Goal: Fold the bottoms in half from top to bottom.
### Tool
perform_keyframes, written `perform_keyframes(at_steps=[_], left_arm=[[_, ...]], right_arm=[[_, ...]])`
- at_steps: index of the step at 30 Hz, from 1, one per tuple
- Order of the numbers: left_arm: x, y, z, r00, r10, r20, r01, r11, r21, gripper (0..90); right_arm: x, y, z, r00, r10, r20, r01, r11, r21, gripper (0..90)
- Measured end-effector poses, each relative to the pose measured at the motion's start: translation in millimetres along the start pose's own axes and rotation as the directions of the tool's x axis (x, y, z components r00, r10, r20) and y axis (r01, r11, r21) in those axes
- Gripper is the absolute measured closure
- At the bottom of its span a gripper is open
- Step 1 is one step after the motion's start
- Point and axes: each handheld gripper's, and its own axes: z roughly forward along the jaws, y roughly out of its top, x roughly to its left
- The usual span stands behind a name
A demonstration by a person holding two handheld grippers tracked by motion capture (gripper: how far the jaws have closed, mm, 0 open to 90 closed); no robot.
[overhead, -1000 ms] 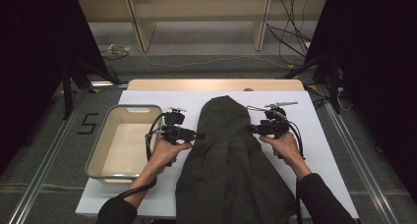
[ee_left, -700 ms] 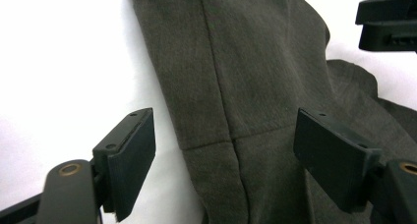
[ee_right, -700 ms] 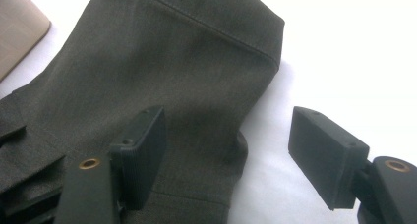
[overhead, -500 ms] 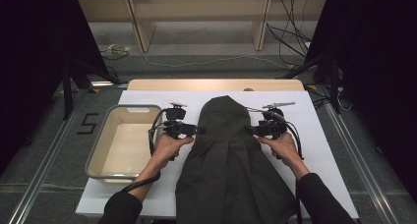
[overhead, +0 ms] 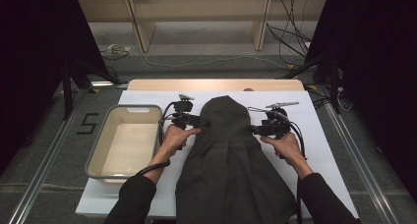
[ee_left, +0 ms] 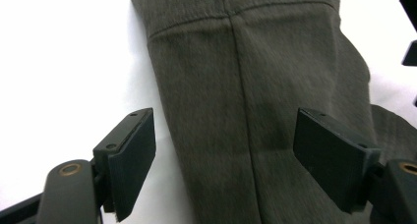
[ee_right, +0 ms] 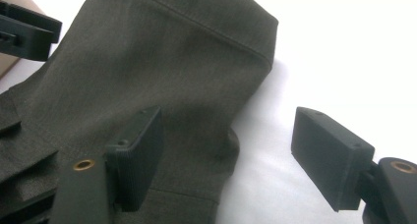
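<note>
The left claw [overhead: 202, 121] has been moved right onto the edge of the dark cloth [overhead: 228, 170] in the middle of the table [overhead: 319, 150], while the right claw [overhead: 252, 129] has just been opened wider, so nothing is gripped yet.

White-topped table [overhead: 324, 135], two things lying on it.
Dark olive garment [overhead: 228, 170] lies flat down the middle, narrow hemmed end toward the far edge, wide end reaching the near edge. Beige plastic tub [overhead: 98, 150] sits at the left, apart from the cloth. Bare wood strip [overhead: 216, 84] along the far edge.
</note>
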Motion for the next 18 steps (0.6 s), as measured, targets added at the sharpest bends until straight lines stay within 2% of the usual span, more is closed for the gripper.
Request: perform_keyframes(at_steps=[7, 10, 12, 14, 16, 18], left_arm=[[0.9, 3.1, 17.0, 0.9997, -0.025, 0.004, 0.025, 0.9994, 0.025, 25.1], [1.9, 2.7, 24.4, 0.9997, -0.019, 0.015, 0.018, 0.9981, 0.06, 28.8], [4.1, 3.3, 26.2, 0.9989, -0.035, 0.03, 0.033, 0.9977, 0.059, 36.4], [5.6, 3.9, 24.3, 0.9981, -0.046, 0.04, 0.044, 0.9978, 0.049, 51.0], [6.0, 3.5, 22.5, 0.9979, -0.039, 0.051, 0.037, 0.9985, 0.041, 65.1], [5.9, 3.0, 21.1, 0.9977, -0.025, 0.064, 0.023, 0.9989, 0.041, 73.5]], right_arm=[[0.6, 0.1, 2.6, 1.0, -0.005, -0.002, 0.005, 1.0, 0.009, 28.4], [1.4, 0.2, 5.4, 0.9999, -0.01, 0.002, 0.01, 1.0, 0.017, 28.5], [1.2, 0.2, 8.0, 0.9999, -0.013, 0.006, 0.013, 1.0, 0.026, 28.5], [-0.7, 0.7, 11.9, 0.9999, -0.008, 0.006, 0.008, 0.999, 0.036, 28.5], [-4.0, 2.2, 16.9, 1.0, 0.0, 0.005, 0.0, 0.998, 0.056, 27.9], [-6.0, 4.8, 21.0, 0.9999, 0.007, 0.011, -0.008, 0.998, 0.062, 27.9]])
